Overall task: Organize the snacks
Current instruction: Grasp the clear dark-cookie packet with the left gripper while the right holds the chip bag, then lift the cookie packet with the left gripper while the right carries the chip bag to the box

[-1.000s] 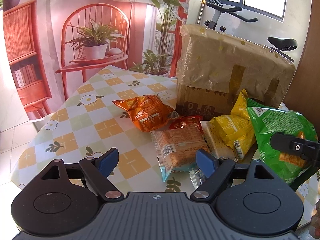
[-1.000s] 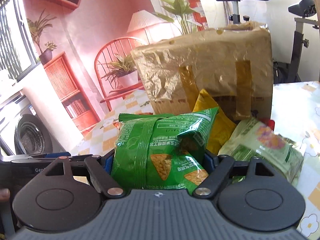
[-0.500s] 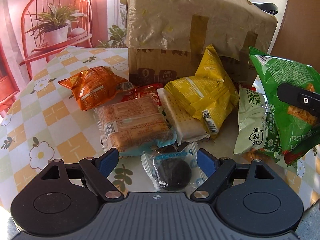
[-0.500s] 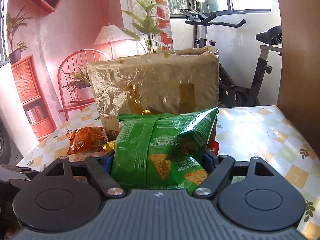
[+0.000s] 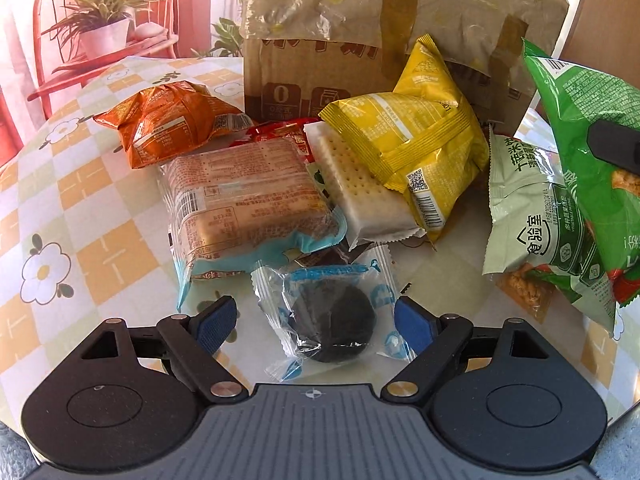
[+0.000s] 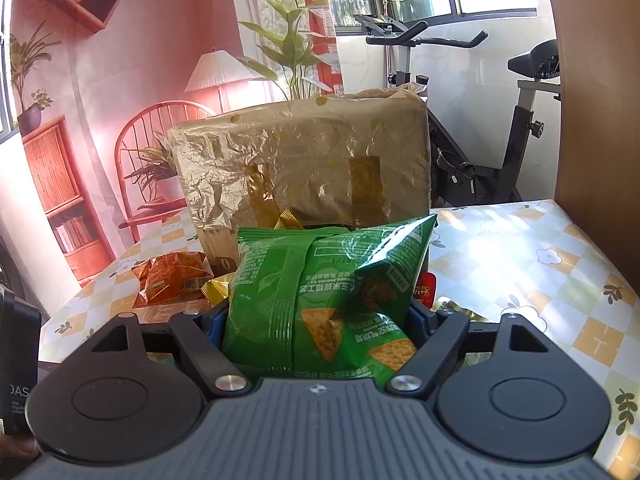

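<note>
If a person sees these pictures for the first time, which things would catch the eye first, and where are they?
Probably the bright green chip bag, gripped upright by the right gripper and filling the middle of its view. Next, the heap of colourful snack packets on the checked tablecloth, with a dark round cookie in clear wrap lying between the open fingers of the left gripper. Behind the heap stands a large cardboard box covered in plastic film.

"0" on cardboard box [image 5: 280, 98], "食验室" on pale-green bag [image 5: 532, 216]
</note>
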Demonstrator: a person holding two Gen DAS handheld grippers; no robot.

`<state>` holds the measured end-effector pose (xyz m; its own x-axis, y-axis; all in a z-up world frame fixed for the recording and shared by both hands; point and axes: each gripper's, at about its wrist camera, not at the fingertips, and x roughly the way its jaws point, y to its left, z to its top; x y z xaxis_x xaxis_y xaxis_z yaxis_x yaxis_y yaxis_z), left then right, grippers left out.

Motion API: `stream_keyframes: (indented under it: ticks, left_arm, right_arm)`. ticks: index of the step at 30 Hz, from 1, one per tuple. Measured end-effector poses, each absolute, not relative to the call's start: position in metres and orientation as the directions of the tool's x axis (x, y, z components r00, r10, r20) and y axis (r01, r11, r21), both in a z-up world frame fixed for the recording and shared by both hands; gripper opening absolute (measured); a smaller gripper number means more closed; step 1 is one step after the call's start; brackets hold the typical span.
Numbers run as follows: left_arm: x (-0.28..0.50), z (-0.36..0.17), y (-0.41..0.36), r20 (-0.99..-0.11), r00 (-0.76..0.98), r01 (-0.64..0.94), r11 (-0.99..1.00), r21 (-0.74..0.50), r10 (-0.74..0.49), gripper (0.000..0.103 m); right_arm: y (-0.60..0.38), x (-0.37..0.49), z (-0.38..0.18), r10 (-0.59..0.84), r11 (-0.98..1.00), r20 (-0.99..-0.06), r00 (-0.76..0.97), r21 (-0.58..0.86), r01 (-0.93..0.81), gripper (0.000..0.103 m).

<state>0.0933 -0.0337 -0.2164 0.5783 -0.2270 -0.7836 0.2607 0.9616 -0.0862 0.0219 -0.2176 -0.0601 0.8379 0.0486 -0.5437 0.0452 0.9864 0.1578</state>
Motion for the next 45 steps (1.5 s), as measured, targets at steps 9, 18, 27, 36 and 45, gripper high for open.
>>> stream_keyframes:
  ticks: [9, 18, 27, 36, 45]
  left_arm:
    - [0.087, -0.221, -0.038, -0.762, 0.617, 0.254, 0.966, -0.045, -0.198, 0.077]
    - [0.079, -0.212, -0.029, -0.741, 0.635, 0.242, 0.967, -0.078, -0.219, 0.056]
    - [0.077, -0.205, -0.027, -0.722, 0.657, 0.245, 0.967, -0.067, -0.216, 0.05]
    - [0.086, -0.189, -0.005, -0.712, 0.666, 0.233, 0.969, -0.085, -0.223, 0.061]
    - [0.08, -0.168, 0.019, -0.703, 0.672, 0.329, 0.944, 0.003, -0.233, 0.061]
  right_arm:
    - [-0.216, 0.022, -0.062, 0.049, 0.984, -0.554, 0.831, 0.167, 0.054, 0.081]
    - [-0.216, 0.019, -0.06, 0.054, 0.984, -0.549, 0.834, 0.171, 0.049, 0.081]
    - [-0.216, 0.016, -0.06, 0.051, 0.984, -0.548, 0.835, 0.172, 0.052, 0.081]
    - [-0.216, 0.014, -0.055, 0.053, 0.985, -0.538, 0.841, 0.167, 0.045, 0.081]
    - [-0.215, 0.011, -0.054, 0.062, 0.984, -0.542, 0.838, 0.176, 0.041, 0.081]
